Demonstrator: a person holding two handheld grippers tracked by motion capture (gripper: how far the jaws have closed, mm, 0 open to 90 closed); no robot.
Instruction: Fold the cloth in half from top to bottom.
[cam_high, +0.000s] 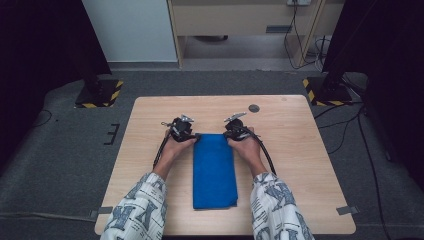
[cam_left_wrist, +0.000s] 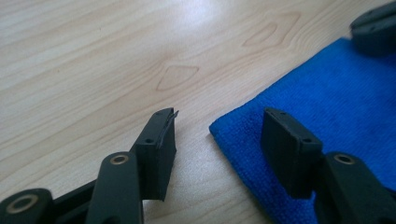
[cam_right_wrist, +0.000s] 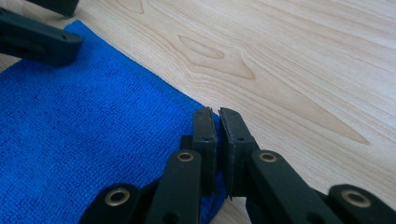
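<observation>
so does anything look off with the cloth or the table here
Nothing stands out. The blue cloth lies flat and folded on the wooden table, edges neat. The right gripper pinches one far corner; the left gripper straddles the other, not yet shut.

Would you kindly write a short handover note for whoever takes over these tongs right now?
Right tongs: shut on the far right corner of the blue towel.
Left tongs: open, straddling the far left corner, one pad on the wooden table, the other over the towel; not gripping.
Towel: folded into a long strip, flat mid-table, running from the tongs toward the person.
Done: right corner gripped.
Left: probably close the left tongs on its corner, then fold the towel.
</observation>
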